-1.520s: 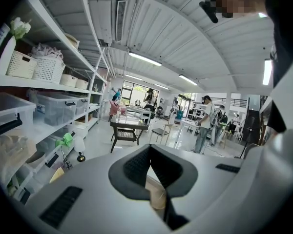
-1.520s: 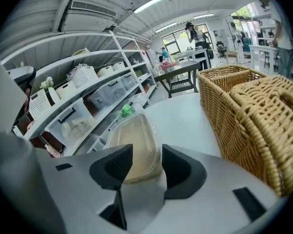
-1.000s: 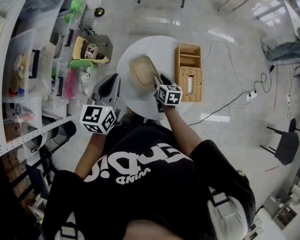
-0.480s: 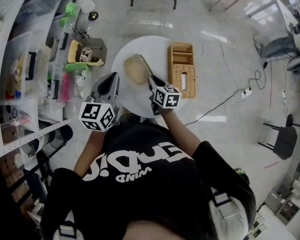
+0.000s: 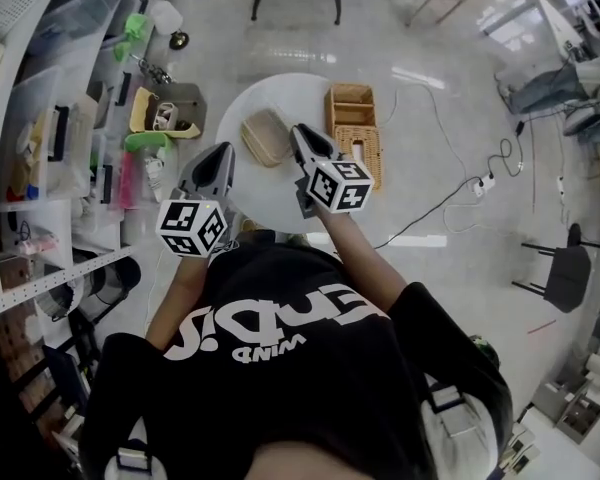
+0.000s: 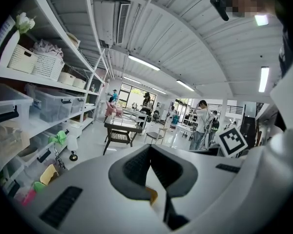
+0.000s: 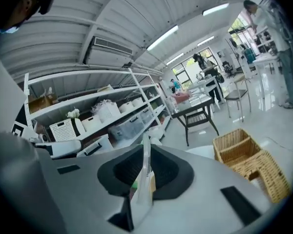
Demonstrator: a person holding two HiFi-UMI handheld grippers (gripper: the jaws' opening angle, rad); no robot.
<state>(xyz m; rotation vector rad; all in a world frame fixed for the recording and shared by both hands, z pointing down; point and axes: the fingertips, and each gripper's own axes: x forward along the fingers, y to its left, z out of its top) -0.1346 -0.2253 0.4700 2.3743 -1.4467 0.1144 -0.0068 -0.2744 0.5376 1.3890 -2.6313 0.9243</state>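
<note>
In the head view a beige lidded container (image 5: 265, 136) lies on a round white table (image 5: 270, 193), left of a wicker basket (image 5: 352, 133). My right gripper (image 5: 299, 132) hovers just right of the container, between it and the basket, with its jaws pressed together and nothing held. In the right gripper view the right gripper (image 7: 146, 152) points across the room, the wicker basket (image 7: 249, 165) low at the right. My left gripper (image 5: 223, 152) hangs over the table's left edge, shut and empty. In its own view the left gripper (image 6: 150, 152) aims into the room.
Shelves with plastic bins and white baskets (image 6: 34, 65) run along the left wall. Boxes and green items (image 5: 165, 108) lie on the floor by the table. A dark side table (image 6: 121, 130) and people (image 6: 204, 123) stand farther off. A cable (image 5: 450, 188) crosses the floor at right.
My right gripper was open around the container; now it is shut, raised and off it. The container stays on the table. The left gripper has tilted slightly.
</note>
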